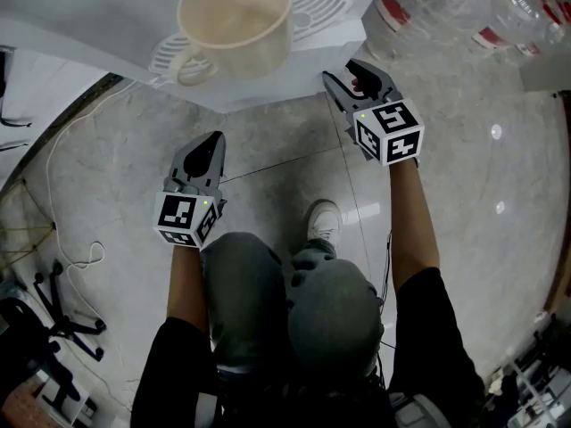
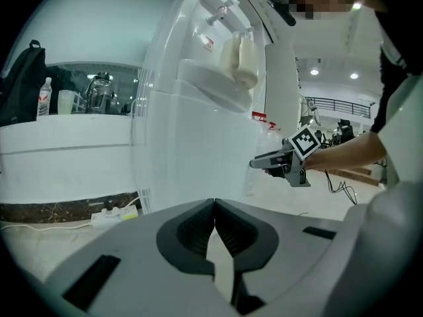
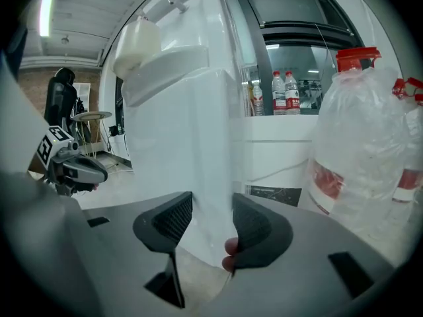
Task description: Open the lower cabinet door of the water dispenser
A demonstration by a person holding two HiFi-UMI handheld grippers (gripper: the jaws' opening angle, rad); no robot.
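Observation:
The white water dispenser stands in front of me, a cream cup on its drip tray. Its lower cabinet door fills the middle of the right gripper view. My right gripper is open, and the door's right edge lies in the gap between the jaws; neither pad visibly presses on it. In the head view the right gripper reaches under the tray's right side. My left gripper hangs lower left, shut and empty, pointing at the door from a distance.
Large water bottles stand right of the dispenser, close beside my right gripper. Cables and a power strip lie on the floor at the left. The person's knees and a shoe are below the grippers.

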